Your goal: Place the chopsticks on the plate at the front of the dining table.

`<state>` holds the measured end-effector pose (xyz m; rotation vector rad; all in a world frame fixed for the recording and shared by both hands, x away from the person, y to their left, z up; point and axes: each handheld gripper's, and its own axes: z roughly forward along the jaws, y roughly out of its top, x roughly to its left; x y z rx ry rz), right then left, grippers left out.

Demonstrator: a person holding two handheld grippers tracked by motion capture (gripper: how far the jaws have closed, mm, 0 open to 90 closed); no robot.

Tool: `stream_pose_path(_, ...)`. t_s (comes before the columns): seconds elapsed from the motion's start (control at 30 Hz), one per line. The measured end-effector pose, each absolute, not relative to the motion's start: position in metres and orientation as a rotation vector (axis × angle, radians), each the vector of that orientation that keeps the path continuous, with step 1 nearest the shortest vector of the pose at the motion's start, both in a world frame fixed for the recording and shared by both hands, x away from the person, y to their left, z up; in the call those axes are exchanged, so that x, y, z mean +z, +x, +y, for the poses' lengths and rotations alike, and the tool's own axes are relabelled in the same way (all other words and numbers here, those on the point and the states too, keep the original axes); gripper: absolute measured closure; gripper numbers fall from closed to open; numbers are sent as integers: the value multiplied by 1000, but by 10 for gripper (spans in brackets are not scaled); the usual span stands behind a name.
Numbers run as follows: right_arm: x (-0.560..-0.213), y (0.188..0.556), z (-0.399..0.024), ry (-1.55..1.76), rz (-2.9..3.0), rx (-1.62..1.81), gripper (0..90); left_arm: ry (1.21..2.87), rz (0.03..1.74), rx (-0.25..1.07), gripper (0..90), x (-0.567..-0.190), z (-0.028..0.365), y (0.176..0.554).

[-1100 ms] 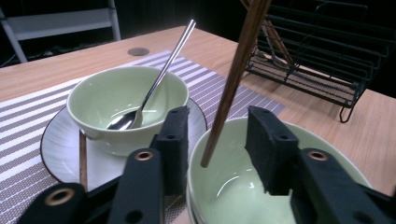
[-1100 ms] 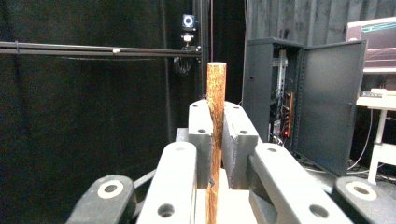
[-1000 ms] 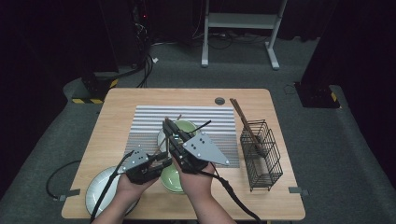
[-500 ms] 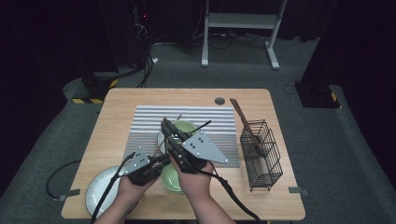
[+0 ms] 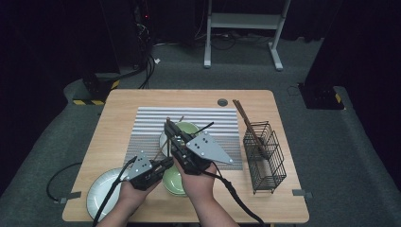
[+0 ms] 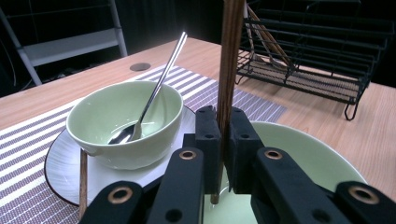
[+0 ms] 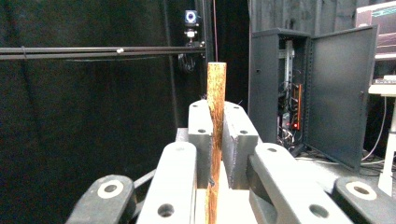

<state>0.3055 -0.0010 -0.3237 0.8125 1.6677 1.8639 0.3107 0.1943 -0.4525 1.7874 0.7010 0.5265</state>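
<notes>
Dark room, grey carpet floor (image 5: 331,156), a white metal stand (image 5: 243,21), perhaps an open equipment cabinet (image 7: 322,93)

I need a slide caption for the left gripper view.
Left gripper clamps a wooden chopstick beside a spoon in a green bowl.

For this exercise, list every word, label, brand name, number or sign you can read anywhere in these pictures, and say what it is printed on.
There is no readable text in any view.
Screen at the top right of the right gripper view: lit lines, too small and blurred to read.
Bowl, plate, wire basket and table: no lettering shows.
</notes>
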Motion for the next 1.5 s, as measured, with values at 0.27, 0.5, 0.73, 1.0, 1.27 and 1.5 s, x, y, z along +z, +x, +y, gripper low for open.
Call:
stream_pose_path(0.27, -324, 306, -1, 804, 1665, 1842, 815, 1798, 701, 517, 850, -452, 193, 310)
stream_pose_path(0.5, -328, 307, 0, 817, 1684, 1831, 744, 1790, 714, 503, 850, -451, 195, 311)
stream_pose_path(0.73, -341, 306, 5, 822, 1725, 1776, 679, 1775, 736, 496, 850, -449, 198, 314)
stream_pose_path(1.0, -358, 307, 9, 840, 1775, 1728, 667, 1767, 737, 492, 850, -446, 198, 313)
stream_pose_path(1.27, -366, 313, 7, 868, 1779, 1708, 657, 1759, 735, 492, 850, -443, 200, 312)
stream_pose_path(1.5, -371, 319, -3, 917, 1761, 1688, 644, 1760, 730, 481, 850, -442, 200, 310)
